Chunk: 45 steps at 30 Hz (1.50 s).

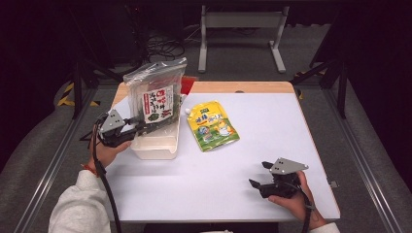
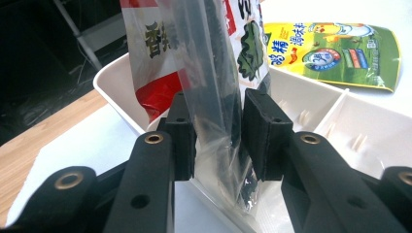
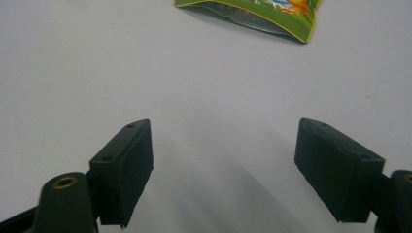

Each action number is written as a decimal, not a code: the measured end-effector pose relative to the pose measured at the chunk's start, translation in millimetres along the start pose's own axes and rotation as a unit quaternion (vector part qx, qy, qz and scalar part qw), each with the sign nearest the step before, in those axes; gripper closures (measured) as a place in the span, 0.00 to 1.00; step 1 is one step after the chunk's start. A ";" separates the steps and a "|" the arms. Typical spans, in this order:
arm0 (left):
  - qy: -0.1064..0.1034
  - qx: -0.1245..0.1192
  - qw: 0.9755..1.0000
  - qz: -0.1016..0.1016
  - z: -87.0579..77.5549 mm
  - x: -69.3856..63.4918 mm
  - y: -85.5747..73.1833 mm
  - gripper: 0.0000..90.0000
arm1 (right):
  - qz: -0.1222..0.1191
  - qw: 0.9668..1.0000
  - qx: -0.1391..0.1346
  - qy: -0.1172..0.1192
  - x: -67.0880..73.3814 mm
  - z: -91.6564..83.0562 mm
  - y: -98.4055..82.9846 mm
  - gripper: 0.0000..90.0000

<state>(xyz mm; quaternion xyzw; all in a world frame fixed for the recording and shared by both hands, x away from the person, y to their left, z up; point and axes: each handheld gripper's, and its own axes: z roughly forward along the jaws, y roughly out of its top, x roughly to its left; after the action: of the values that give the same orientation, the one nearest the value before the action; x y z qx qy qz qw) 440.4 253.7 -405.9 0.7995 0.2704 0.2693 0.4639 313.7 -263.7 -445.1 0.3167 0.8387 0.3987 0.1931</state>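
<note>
At the frame's left, the left gripper (image 1: 127, 127) clenches its jaws on the seaweed bag (image 1: 156, 97), holding it upright over the white bin (image 1: 154, 145) for placement. The right gripper (image 1: 266, 176), lower right, rests released on the desk (image 1: 218, 179).

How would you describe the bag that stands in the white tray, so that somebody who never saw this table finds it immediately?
Start at the white table and go to its far left corner, where a white tray lies. The clear plastic bag stands upright in it, with the left hand-held gripper around its lower edge. Unlike the flat yellow-green pouch beside the tray, it is transparent and has a red, white and green label.
</note>
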 end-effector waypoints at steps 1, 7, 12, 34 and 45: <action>0.001 0.000 1.000 -0.002 0.2 0.4 -0.2 0.74 | 0.001 1.000 0.000 -0.001 -0.3 0.2 0.2 0.24; -0.006 -0.003 1.000 -0.010 2.0 2.2 -1.8 0.77 | 0.005 1.000 0.000 0.000 -1.5 2.6 1.6 0.24; -0.002 0.001 1.000 -0.013 2.8 2.2 -2.1 0.78 | 0.005 1.000 0.001 0.001 -1.5 4.9 3.3 0.24; 0.000 -0.021 0.999 -0.032 -7.7 -0.3 1.2 0.64 | 0.037 0.999 -0.031 0.011 -30.1 37.4 44.6 0.79; 0.048 -0.021 0.999 -0.013 -41.8 -21.8 1.6 0.42 | 0.044 0.999 -0.024 0.008 -48.3 71.8 65.6 0.71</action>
<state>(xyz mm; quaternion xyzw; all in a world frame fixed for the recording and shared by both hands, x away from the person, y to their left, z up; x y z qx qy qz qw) 396.8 263.1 -390.7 0.7720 0.2968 0.3069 0.4709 414.9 -226.0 -433.4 0.3449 0.8158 0.4296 0.1760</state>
